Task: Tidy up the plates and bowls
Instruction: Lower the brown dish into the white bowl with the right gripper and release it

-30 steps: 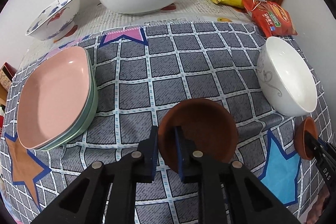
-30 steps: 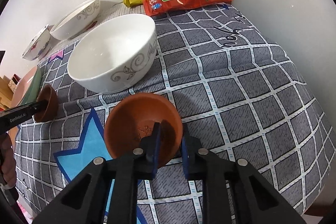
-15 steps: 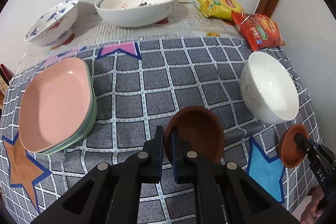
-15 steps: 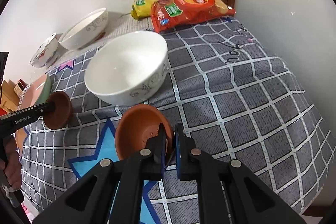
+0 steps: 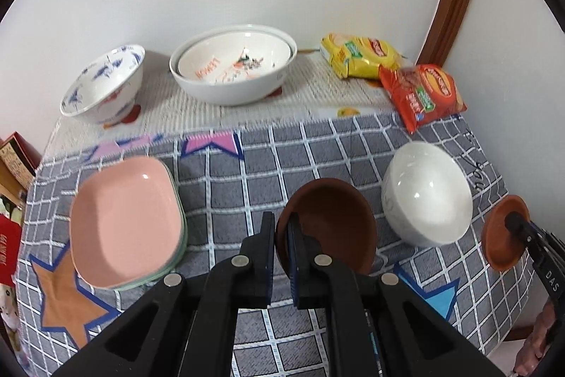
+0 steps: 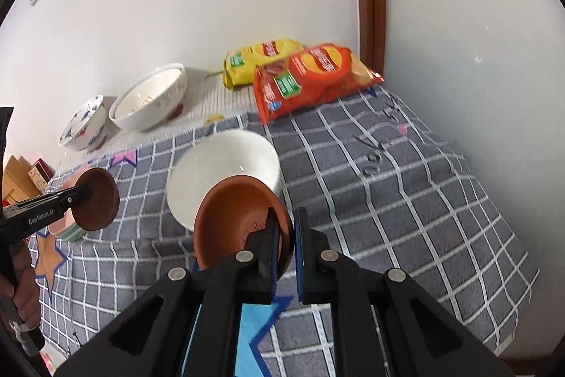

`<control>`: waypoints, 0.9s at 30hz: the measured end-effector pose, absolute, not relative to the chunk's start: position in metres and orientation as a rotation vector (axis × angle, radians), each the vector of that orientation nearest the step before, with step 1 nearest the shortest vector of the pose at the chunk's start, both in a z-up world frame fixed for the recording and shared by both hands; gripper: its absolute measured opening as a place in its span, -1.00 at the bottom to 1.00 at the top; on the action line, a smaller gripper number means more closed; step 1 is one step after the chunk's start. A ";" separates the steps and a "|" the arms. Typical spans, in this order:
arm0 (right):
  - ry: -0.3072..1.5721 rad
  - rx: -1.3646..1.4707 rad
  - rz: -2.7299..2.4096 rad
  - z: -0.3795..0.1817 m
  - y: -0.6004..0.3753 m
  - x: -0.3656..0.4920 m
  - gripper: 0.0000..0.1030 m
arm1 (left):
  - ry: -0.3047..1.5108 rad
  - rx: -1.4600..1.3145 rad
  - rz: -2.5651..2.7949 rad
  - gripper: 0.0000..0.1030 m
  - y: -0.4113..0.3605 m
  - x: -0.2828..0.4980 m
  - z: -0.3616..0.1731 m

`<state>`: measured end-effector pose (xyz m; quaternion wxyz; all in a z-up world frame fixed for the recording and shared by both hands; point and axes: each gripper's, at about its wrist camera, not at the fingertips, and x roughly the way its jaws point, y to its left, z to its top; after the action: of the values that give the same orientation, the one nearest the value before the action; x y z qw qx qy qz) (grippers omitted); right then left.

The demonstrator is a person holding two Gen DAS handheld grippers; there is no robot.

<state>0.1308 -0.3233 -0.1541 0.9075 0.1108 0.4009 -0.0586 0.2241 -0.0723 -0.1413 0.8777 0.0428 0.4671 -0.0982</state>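
Observation:
My left gripper [image 5: 280, 228] is shut on the rim of a brown bowl [image 5: 332, 221] and holds it above the cloth; this bowl also shows in the right wrist view [image 6: 99, 204]. My right gripper [image 6: 285, 228] is shut on the rim of a second brown bowl [image 6: 236, 218], held in the air in front of a plain white bowl [image 6: 219, 161]. That second brown bowl shows at the right edge of the left wrist view [image 5: 505, 242], beside the white bowl [image 5: 427, 193]. A pink plate [image 5: 123, 221] tops a stack of plates at the left.
A large white bowl [image 5: 233, 69] with another bowl nested in it and a blue-patterned bowl [image 5: 102, 83] stand at the back by the wall. Yellow [image 5: 360, 53] and red [image 5: 420, 94] snack bags lie at the back right. The checked tablecloth [image 5: 247, 172] drops off at the right edge.
Both grippers have lifted their brown bowls up off the cloth and pulled back. The table looks further away in both views.

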 end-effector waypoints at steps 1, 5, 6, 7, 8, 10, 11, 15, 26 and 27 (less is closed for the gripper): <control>0.824 0.222 -0.116 -0.151 -0.320 0.135 -0.84 | 0.970 0.090 -0.203 -0.86 -0.071 0.225 -0.139; 0.821 0.221 -0.088 -0.148 -0.310 0.153 -0.84 | 0.954 0.090 -0.184 -0.86 -0.065 0.231 -0.132; 0.827 0.223 -0.078 -0.149 -0.307 0.158 -0.84 | 0.951 0.088 -0.180 -0.86 -0.063 0.233 -0.131; 0.830 0.222 -0.074 -0.150 -0.305 0.161 -0.84 | 0.948 0.082 -0.177 -0.86 -0.061 0.235 -0.131; 0.833 0.218 -0.071 -0.151 -0.303 0.165 -0.84 | 0.948 0.078 -0.175 -0.86 -0.059 0.237 -0.131; 0.845 0.204 -0.069 -0.155 -0.297 0.175 -0.84 | 0.945 0.072 -0.172 -0.86 -0.056 0.242 -0.132; 0.849 0.202 -0.068 -0.157 -0.296 0.177 -0.84 | 0.943 0.071 -0.171 -0.86 -0.055 0.243 -0.132; 0.873 0.188 -0.073 -0.167 -0.291 0.191 -0.84 | 0.950 0.058 -0.165 -0.86 -0.050 0.252 -0.139; 0.931 0.124 -0.097 -0.192 -0.279 0.217 -0.84 | 0.971 0.045 -0.175 -0.86 -0.047 0.270 -0.155; 0.935 0.121 -0.099 -0.193 -0.278 0.219 -0.84 | 0.972 0.044 -0.176 -0.86 -0.048 0.271 -0.156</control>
<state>0.2186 -0.2779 -0.1934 0.8899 0.0582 0.4500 -0.0475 0.2710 -0.0475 -0.1559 0.8802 0.0212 0.4665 -0.0846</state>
